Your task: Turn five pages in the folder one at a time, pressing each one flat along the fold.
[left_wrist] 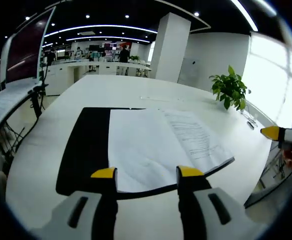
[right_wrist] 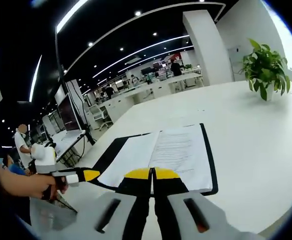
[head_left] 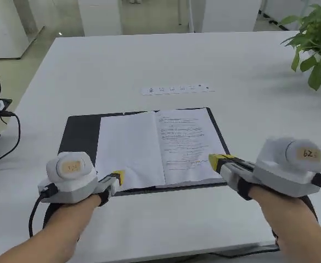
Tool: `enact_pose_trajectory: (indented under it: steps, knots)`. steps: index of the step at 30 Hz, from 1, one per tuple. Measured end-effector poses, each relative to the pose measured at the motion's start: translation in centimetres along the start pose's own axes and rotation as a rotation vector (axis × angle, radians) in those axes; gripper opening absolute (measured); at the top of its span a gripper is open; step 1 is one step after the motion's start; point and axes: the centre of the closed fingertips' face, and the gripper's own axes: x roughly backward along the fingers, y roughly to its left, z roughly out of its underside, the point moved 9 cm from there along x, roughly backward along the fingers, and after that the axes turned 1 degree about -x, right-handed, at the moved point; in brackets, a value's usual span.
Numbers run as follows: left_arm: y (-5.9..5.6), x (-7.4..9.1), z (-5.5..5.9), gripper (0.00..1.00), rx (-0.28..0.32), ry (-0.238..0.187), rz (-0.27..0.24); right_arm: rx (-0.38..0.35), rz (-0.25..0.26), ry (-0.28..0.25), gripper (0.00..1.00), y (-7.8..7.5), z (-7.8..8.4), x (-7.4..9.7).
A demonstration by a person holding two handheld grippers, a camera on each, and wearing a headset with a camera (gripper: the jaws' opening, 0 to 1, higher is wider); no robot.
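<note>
White worktable (head_left: 149, 60) in an open-plan office, pillar and long counters far behind. Folder (head_left: 80, 137) lying open and flat near the front edge of the table, long axis running left to right, spine pointing straight away from the person. Black inside cover bare on the left, blank page (head_left: 130, 148) next to it, printed page (head_left: 185, 142) on the right half with text upright toward the person. Left gripper (left_wrist: 146, 173) with jaws spread wide, nothing between them, yellow tips at the near edge of the blank page by its left corner; contact with the paper unclear. Right gripper (right_wrist: 152, 174) with jaws pressed together, nothing seen between them, tips at the near right corner of the printed page; touching or just above, cannot tell. Power strip (head_left: 176, 89) beyond the folder, well apart. Plant (head_left: 316, 44) at far right. Cable (head_left: 12, 137) trailing off the left side.
</note>
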Motion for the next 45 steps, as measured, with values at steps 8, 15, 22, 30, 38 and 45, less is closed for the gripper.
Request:
enact_pose_trajectory:
  steps: [8, 15, 22, 30, 38, 45]
  knots:
    - [-1.6, 3.9, -0.8, 0.68, 0.008, -0.040, 0.014, 0.018, -0.005, 0.002, 0.29, -2.0, -0.1, 1.5]
    - [-3.0, 6.2, -1.2, 0.79, -0.067, -0.058, 0.013, 0.056, -0.014, 0.000, 0.45, -2.7, -0.2, 1.8]
    - [-3.7, 7.0, -1.3, 0.99, -0.146, -0.057, -0.011, 0.068, -0.049, 0.009, 0.73, -3.5, 0.0, 1.8]
    - [-4.1, 7.8, -2.2, 0.99, -0.180, -0.044, -0.016, 0.123, -0.101, 0.030, 0.91, -4.2, 0.9, 1.7]
    - [-4.4, 7.6, -2.9, 0.99, -0.187, -0.038, -0.026, 0.071, -0.138, 0.000, 1.00, -4.7, 0.9, 1.7]
    - [-5.4, 6.1, -3.0, 0.99, -0.206, -0.025, -0.008, 0.066, -0.139, -0.007, 1.00, -4.9, 1.0, 2.2]
